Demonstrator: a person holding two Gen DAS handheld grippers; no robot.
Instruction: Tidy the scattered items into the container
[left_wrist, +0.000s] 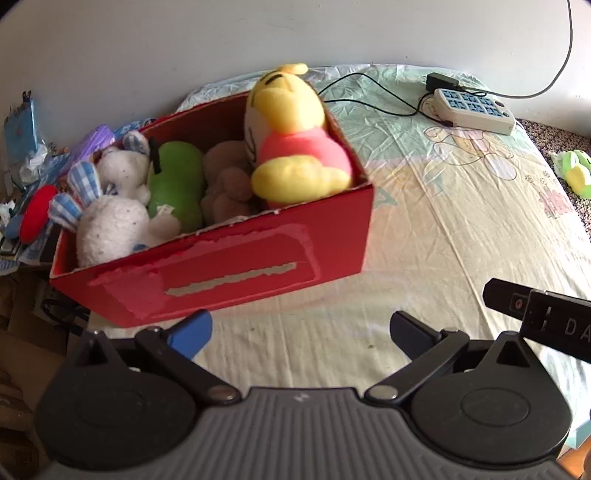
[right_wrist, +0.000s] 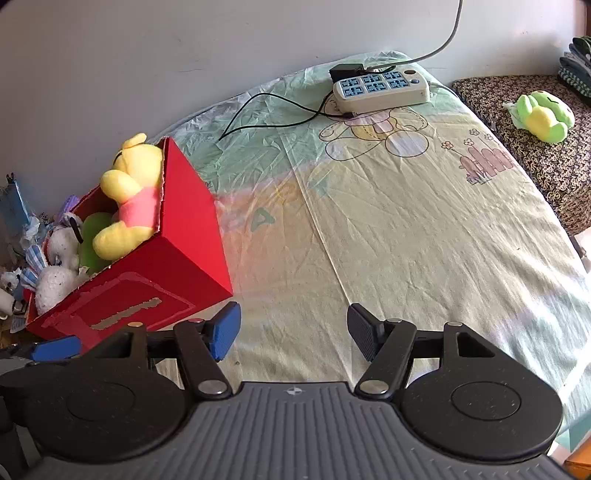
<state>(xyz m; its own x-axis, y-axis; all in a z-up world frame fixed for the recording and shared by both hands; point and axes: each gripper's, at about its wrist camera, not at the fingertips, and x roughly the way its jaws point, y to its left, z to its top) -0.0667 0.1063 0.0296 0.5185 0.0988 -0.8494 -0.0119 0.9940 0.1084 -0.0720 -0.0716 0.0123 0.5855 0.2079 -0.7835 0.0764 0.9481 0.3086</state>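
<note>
Both your grippers hang released over the bed sheet, nothing between the fingers: left gripper, right gripper. Your red box sits at the bed's left edge, packed with soft toys, a yellow bear on top. One green plush lies beyond the far right corner.
</note>
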